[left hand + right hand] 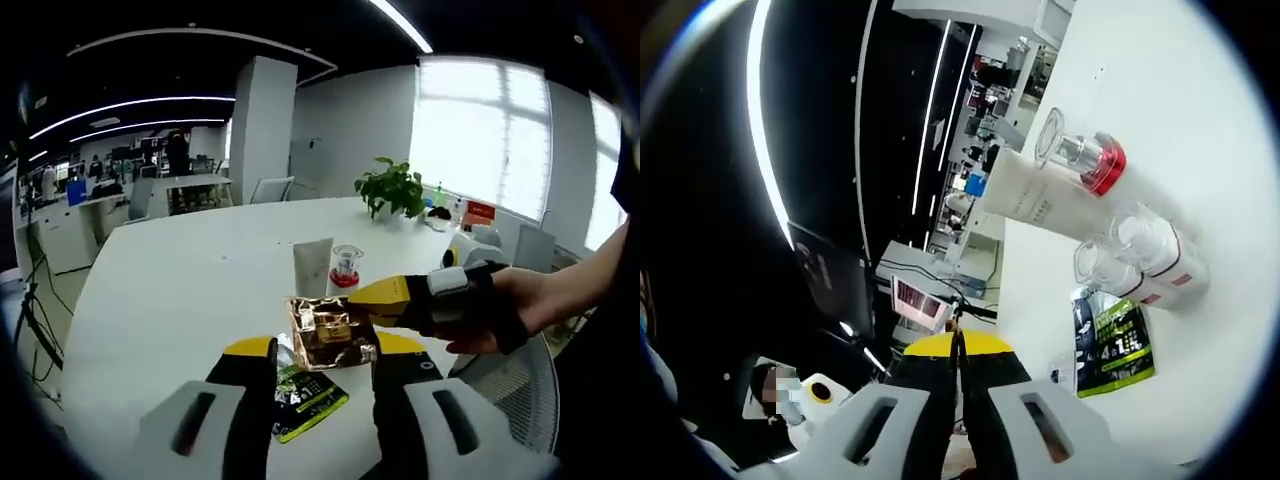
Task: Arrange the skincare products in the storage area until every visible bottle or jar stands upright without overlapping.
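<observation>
Two grippers were in play at this moment. Your right gripper came into the left gripper view from the right, its yellow tips pinching a squarish amber glass bottle and holding it in the air, tilted, above the white table. In the right gripper view those jaws looked pressed almost together at the tips, with whatever they held hidden from that camera. Your left gripper had its jaws spread wide and gripping nothing, the amber bottle hovering between and just above them.

That bottle looked like thick glass: stiff, probably heavy for its size, slick on its faces and likely to chip if it dropped. You would have done best taking it across two flat sides, low on the body, not by the cap.

Behind it, a white tube and a clear-capped bottle with a red collar stood upright, just beside each other. The right gripper view also showed two clear-capped bottles standing close together, possibly touching, near a green sachet lying flat. Sachets like that are soft and light, so they could slide or get trapped under a base.

Room was generous: bare tabletop stretched to the left of the group, and the table's far edge and a potted plant were well apart from it.
</observation>
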The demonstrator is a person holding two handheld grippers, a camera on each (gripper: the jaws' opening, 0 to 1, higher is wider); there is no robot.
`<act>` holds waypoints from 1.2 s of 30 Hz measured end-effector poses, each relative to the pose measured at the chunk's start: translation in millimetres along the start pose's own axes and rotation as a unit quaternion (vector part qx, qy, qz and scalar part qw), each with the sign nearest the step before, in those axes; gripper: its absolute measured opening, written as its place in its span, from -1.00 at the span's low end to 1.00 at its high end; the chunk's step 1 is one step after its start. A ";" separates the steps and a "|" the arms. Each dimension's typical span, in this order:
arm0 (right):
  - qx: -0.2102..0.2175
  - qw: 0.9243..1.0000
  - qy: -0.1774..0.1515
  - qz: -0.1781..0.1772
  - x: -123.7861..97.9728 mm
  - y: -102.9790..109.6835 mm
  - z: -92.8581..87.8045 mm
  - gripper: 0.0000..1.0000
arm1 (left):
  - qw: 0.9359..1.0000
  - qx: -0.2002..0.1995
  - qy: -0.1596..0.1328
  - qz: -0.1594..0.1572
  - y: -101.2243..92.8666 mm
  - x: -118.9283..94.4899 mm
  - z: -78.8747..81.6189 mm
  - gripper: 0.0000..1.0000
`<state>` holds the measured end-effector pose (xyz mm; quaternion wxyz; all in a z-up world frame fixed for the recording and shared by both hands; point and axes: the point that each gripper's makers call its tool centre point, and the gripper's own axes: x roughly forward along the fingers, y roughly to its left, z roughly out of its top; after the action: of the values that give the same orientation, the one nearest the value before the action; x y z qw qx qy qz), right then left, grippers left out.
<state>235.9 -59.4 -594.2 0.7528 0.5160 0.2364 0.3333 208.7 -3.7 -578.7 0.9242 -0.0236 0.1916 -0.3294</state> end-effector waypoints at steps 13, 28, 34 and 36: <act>-0.025 0.999 0.019 0.015 3.6 9.2 -8.0 -0.98 | 0.967 -0.239 -0.036 -0.079 5.0 -7.6 -13.0 -0.55; -0.119 0.991 0.058 -0.004 24.3 8.8 -27.4 -0.98 | 0.964 -0.262 -0.022 -0.046 28.7 -15.2 -32.6 -1.00; -0.288 0.951 0.102 -0.038 34.1 4.4 -39.3 -0.98 | 0.963 -0.269 0.002 -0.025 42.7 -18.5 -49.2 -1.00; -0.318 0.941 0.111 -0.045 37.6 0.5 -42.3 -0.98 | 0.964 -0.264 0.002 -0.026 45.4 -20.9 -52.2 -1.00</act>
<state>231.3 -5.0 -609.2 0.8609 0.1987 0.2229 0.4120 201.9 49.0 -627.6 0.8759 -0.2711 0.2730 -0.2910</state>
